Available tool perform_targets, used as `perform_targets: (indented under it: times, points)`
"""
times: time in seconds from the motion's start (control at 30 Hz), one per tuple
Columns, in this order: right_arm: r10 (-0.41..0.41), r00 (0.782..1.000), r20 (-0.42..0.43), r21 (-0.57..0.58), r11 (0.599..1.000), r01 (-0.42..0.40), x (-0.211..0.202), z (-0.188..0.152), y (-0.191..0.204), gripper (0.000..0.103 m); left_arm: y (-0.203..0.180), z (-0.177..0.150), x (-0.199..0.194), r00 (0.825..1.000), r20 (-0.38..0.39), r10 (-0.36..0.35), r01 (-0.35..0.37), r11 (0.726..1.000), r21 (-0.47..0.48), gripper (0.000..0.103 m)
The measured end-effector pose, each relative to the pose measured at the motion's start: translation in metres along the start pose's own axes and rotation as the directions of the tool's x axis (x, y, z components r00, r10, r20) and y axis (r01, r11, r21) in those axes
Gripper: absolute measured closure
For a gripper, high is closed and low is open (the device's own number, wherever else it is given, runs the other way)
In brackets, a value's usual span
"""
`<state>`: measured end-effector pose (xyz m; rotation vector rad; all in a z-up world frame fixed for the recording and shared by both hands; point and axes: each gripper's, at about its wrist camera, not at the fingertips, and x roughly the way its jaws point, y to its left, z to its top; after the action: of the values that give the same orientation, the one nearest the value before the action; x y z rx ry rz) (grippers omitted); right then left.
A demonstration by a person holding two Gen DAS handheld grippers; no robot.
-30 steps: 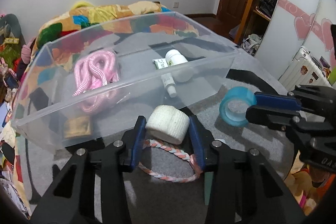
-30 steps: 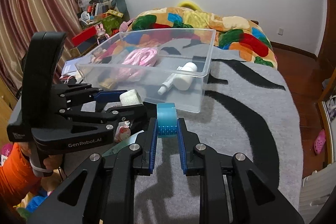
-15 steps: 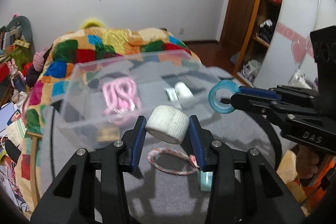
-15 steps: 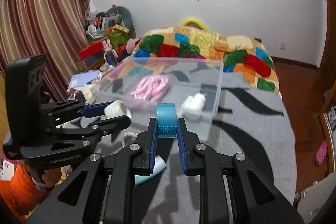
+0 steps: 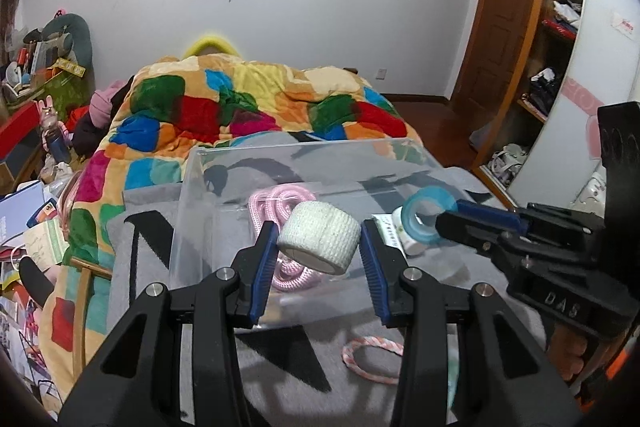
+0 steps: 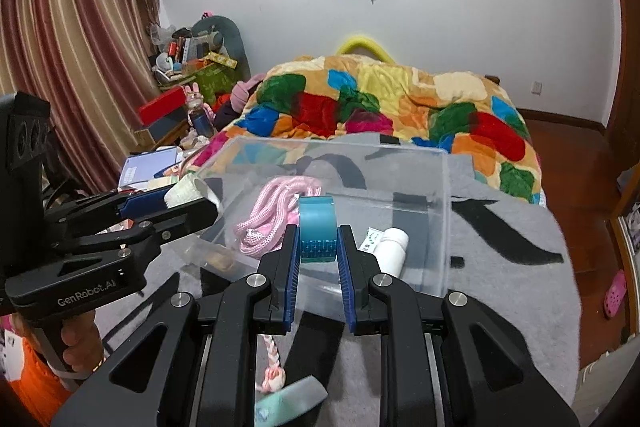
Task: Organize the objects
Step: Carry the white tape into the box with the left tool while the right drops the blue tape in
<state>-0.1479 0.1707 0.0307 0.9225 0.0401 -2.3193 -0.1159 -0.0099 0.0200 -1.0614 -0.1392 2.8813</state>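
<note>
My left gripper point(image 5: 319, 247) is shut on a white bandage roll point(image 5: 319, 237) and holds it above the near wall of a clear plastic bin point(image 5: 304, 151). My right gripper point(image 6: 318, 251) is shut on a blue tape roll point(image 6: 317, 235), also above the bin's point(image 6: 444, 219) near wall. The tape roll point(image 5: 428, 213) and right gripper show at the right of the left wrist view. The bandage roll point(image 6: 184, 191) shows at the left of the right wrist view. Inside the bin lie a pink rope point(image 6: 276, 215) and a white bottle point(image 6: 394, 251).
The bin stands on a grey blanket point(image 6: 512, 267) on a bed with a colourful quilt point(image 5: 248, 107). A pink-white braided loop point(image 5: 374, 359) and a mint strip point(image 6: 292, 401) lie on the blanket in front of the bin. Clutter stands at the left, a wardrobe at the right.
Both grippers have risen and moved forward with their rolls, from in front of the bin to above its near wall. The bin's contents have not moved.
</note>
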Motion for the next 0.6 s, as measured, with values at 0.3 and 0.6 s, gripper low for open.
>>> perform_targets:
  times: [0.3, 0.6]
  points:
    - [-0.023, 0.996, -0.081, -0.017, 1.000, 0.021, 0.030, -0.007, 0.002, 0.086, 0.001, -0.008, 0.026, 0.998, -0.057, 0.018, -0.018, 1.000, 0.005, 0.062]
    - [-0.055, 0.996, -0.071, -0.078, 0.996, 0.049, 0.017, -0.008, 0.015, 0.076, -0.005, -0.012, 0.014, 0.999, -0.042, 0.024, -0.022, 0.999, 0.039, 0.060]
